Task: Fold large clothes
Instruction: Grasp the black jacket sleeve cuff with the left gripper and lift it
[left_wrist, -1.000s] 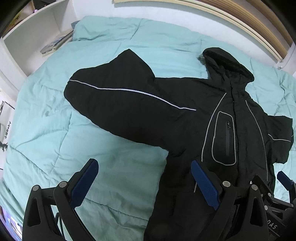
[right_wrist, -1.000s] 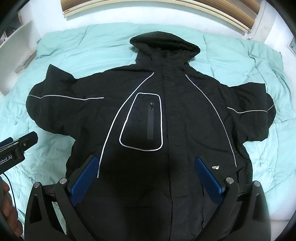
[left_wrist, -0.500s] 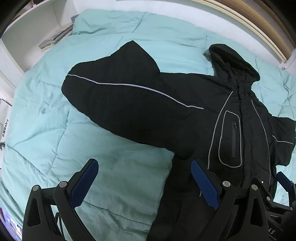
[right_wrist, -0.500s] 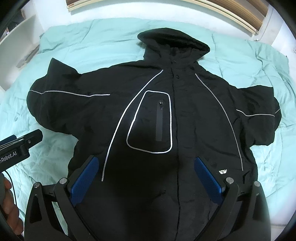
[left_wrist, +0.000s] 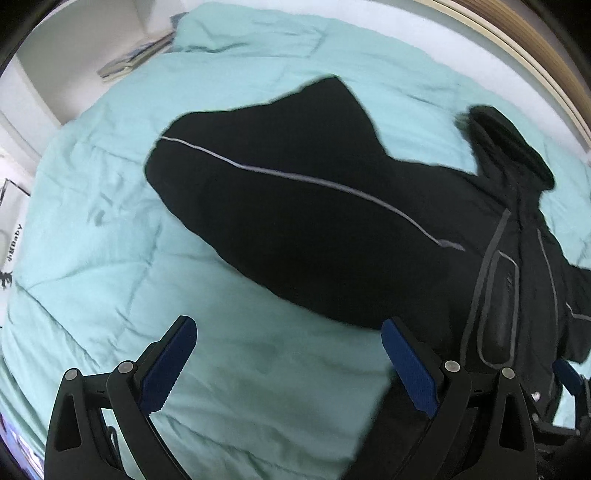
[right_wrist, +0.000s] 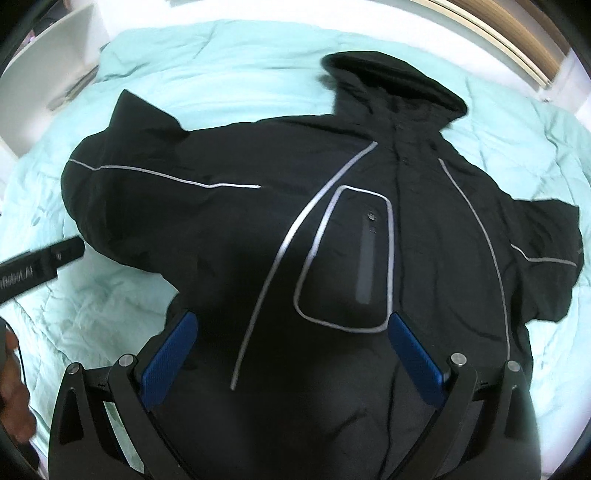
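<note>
A black hooded jacket (right_wrist: 369, 229) with grey piping lies face up, spread flat on a teal quilt (right_wrist: 110, 310). Its hood (right_wrist: 391, 85) points to the far side and both sleeves stick out sideways. My right gripper (right_wrist: 291, 339) hovers open above the jacket's lower front, below the outlined chest pocket (right_wrist: 351, 258). My left gripper (left_wrist: 288, 350) is open over bare quilt (left_wrist: 110, 258), just in front of the jacket's (left_wrist: 295, 206) left sleeve. Nothing sits between either pair of blue pads.
A white shelf unit (left_wrist: 85, 48) holding some books stands past the bed's far left corner. A wooden slatted headboard (right_wrist: 517, 40) runs along the far right. A hand (right_wrist: 11, 387) and the left gripper's body (right_wrist: 37, 269) show at the right view's left edge.
Both grippers have moved forward and lower toward the jacket; it looks larger in both views. The left view has swung left, toward the sleeve. The jacket itself has not moved.
</note>
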